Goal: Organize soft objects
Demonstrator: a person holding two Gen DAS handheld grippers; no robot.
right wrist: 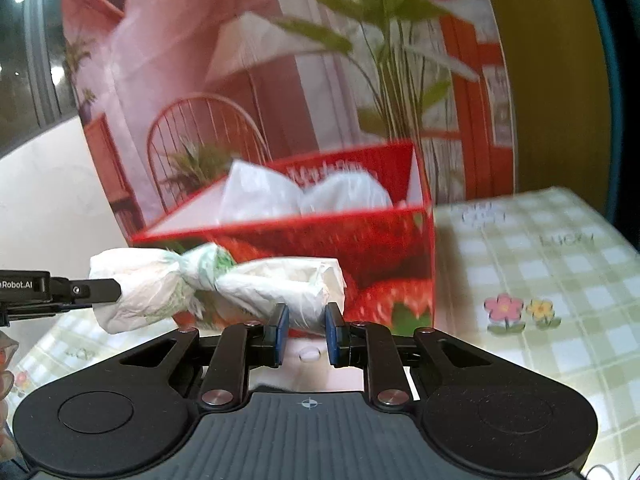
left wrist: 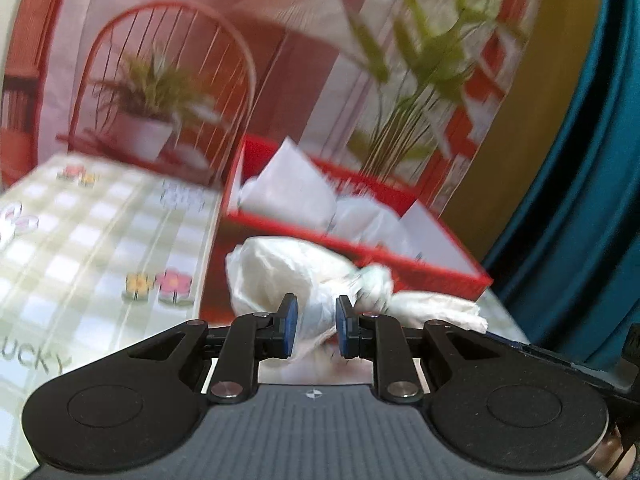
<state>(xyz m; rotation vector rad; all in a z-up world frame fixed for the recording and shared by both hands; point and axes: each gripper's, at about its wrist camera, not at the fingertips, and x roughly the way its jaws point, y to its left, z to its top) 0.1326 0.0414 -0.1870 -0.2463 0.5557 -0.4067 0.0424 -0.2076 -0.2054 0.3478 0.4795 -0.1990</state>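
Note:
A knotted white plastic bag (right wrist: 208, 284) hangs in the air between my two grippers, in front of a red strawberry-print box (right wrist: 360, 256). My right gripper (right wrist: 305, 332) is shut on the bag's right end. My left gripper (left wrist: 313, 326) is shut on the other end (left wrist: 280, 276); its finger shows at the left of the right wrist view (right wrist: 80, 290). The box (left wrist: 400, 256) holds more white bags (right wrist: 304, 194), which also show in the left wrist view (left wrist: 316, 200).
A green checked tablecloth with flower prints (right wrist: 540, 280) covers the table; it also shows in the left wrist view (left wrist: 80, 240). A printed backdrop with a chair and plants (right wrist: 280, 80) stands right behind the box. A teal curtain (left wrist: 580, 160) hangs at the right.

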